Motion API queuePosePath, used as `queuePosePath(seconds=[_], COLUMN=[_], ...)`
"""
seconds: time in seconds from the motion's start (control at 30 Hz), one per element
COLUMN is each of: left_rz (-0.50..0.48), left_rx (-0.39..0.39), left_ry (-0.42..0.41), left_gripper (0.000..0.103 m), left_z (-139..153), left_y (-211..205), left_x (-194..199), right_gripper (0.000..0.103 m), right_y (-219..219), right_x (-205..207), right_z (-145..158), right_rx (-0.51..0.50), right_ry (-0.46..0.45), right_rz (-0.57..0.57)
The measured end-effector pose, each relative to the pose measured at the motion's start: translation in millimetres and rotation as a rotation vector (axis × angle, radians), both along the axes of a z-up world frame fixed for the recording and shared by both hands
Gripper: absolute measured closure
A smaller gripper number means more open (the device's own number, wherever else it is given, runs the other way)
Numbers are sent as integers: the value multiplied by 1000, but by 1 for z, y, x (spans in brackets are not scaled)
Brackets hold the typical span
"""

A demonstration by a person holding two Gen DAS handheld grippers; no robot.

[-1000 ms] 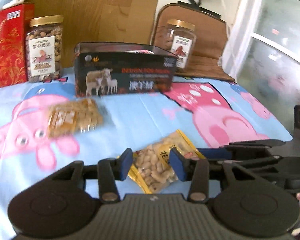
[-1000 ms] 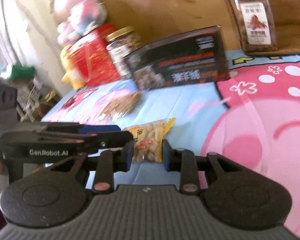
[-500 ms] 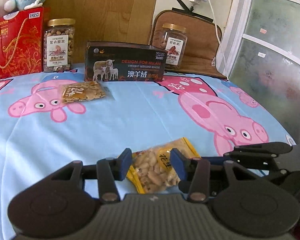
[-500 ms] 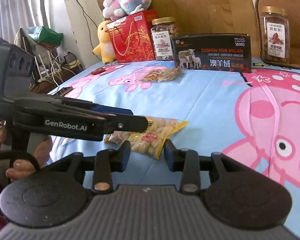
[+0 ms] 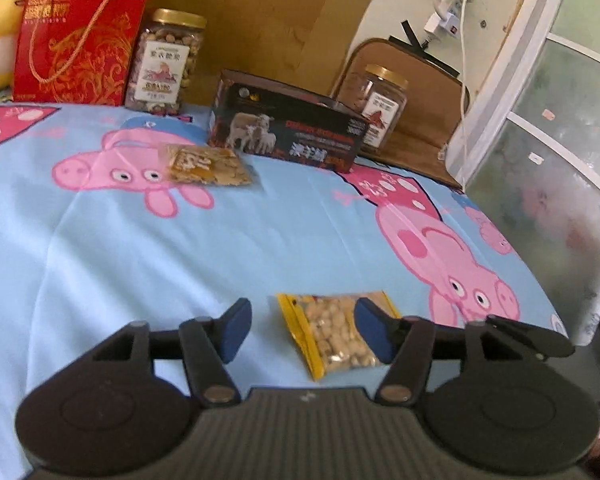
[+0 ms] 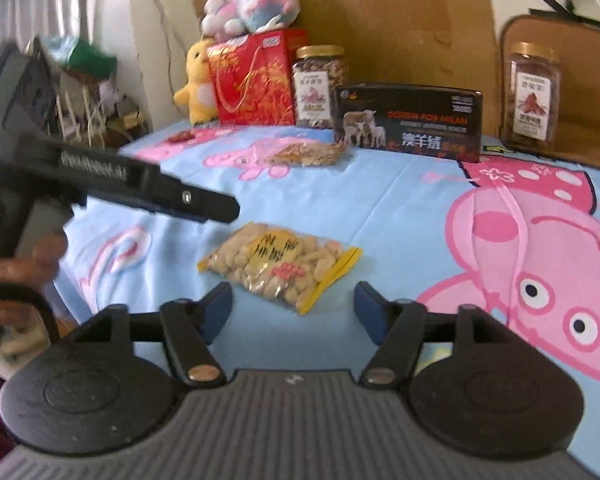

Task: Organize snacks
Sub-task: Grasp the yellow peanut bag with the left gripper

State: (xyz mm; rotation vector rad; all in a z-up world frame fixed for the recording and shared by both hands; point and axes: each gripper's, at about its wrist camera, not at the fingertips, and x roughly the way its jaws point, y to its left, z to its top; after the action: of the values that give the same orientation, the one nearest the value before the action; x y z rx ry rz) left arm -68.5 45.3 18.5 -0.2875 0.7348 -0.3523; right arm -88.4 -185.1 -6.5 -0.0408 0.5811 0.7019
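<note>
- the peanut packet [image 5: 338, 334] lies flat on the pig-print cloth [image 5: 260, 248], near the front edge of the counter, with bare cloth all round it.
- a wide open stretch of cloth separates it from the second snack packet [image 5: 208, 165], which lies just in front of the dark sheep box [image 5: 290, 136].
- along the back edge stand a red gift bag [image 5: 76, 40], a nut jar [image 5: 164, 62] beside it, the box, and another jar [image 5: 378, 110] at the right; these look well apart from the near packet.
- the cloth's right side curves away toward a frosted glass door [image 5: 540, 140].
- left gripper [image 5: 302, 330] points down at a slant, jaws opening; the packet lies between and beyond the pads, off to the right one, and whether that pad touches it is hard to tell.
- right gripper [image 6: 292, 314] is tilted down likewise, jaws opening wide, nothing gripped; the packet [image 6: 278, 270] lies just ahead of the gap.
- in the right wrist view the left gripper's dark body [image 6: 140, 188] reaches in from the left, held by a hand [image 6: 24, 264] at the counter's left edge.
</note>
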Motion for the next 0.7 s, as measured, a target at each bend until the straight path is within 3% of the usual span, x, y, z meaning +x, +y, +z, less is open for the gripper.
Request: queuePosePath(seconds=[0.1,0.17,0.27,0.3,0.43,0.7], left_rz=[-29,-36,-53,-57,-54,-61], left_rx=[7,33,61,61,100,54], left_ry=[30,5,-11,-14,-34,-32], left_gripper=[40,34,33,34,39,39], left_z=[-10,-12,-12,-12,-13,-9], left_y=[-9,-16,-26,-29,-40,-41], left_x=[0,-2,-3,-3,0,8], right_gripper=[29,29,29,31,61,68], right_y=[10,14,15,16,19,20], right_x=[-4,-5,-4,-4,-4,-1], right_z=[-6,-7,-9,-9,-8,-7], right_rx=[-73,-95,-102,-106,-104,-91], right_ry=[-45,-66,-80,-86,-113,-122], right_rz=[35,42,43,43,42,23])
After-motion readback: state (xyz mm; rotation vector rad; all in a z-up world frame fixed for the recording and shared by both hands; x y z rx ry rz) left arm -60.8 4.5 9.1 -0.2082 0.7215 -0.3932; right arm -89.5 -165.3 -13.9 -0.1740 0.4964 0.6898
